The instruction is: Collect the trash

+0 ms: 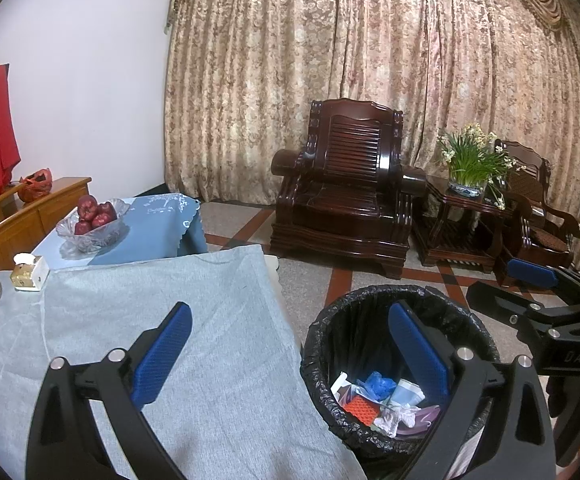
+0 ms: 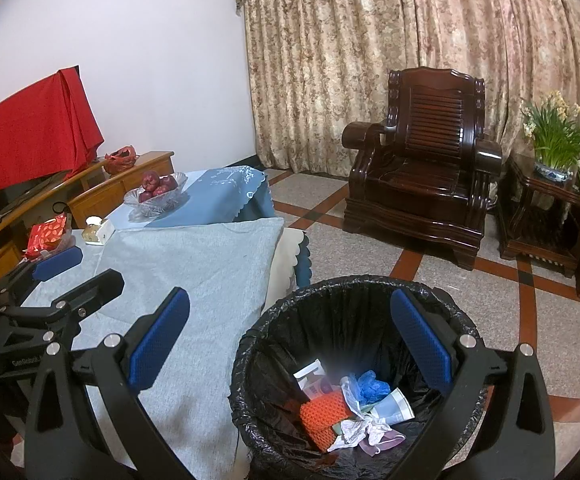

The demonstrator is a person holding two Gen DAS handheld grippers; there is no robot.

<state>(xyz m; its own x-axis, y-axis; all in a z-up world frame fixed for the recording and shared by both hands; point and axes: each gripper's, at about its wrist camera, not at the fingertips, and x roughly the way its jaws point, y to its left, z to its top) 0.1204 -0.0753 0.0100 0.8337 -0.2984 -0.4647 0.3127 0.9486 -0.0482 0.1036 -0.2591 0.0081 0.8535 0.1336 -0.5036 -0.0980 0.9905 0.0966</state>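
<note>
A bin with a black liner (image 1: pixel 374 300) (image 2: pixel 290 304) stands on the floor beside the table. Inside lies trash (image 1: pixel 382 400) (image 2: pixel 354 408): an orange knitted piece, a blue glove, crumpled tissue, paper. My left gripper (image 1: pixel 290 360) is open and empty, over the table edge and the bin's near rim. My right gripper (image 2: pixel 290 356) is open and empty above the bin's left rim. The right gripper shows in the left wrist view (image 1: pixel 538 292); the left gripper shows in the right wrist view (image 2: pixel 70 276).
The table carries a grey cloth (image 1: pixel 162 320) (image 2: pixel 194 272), a glass bowl of apples (image 1: pixel 92 222) (image 2: pixel 156 194), a small tissue box (image 1: pixel 30 272) (image 2: pixel 98 232) and a red packet (image 2: pixel 48 236). A dark wooden armchair (image 1: pixel 342 184) (image 2: pixel 422 168) and a side table with a plant (image 1: pixel 470 168) (image 2: pixel 554 148) stand beyond.
</note>
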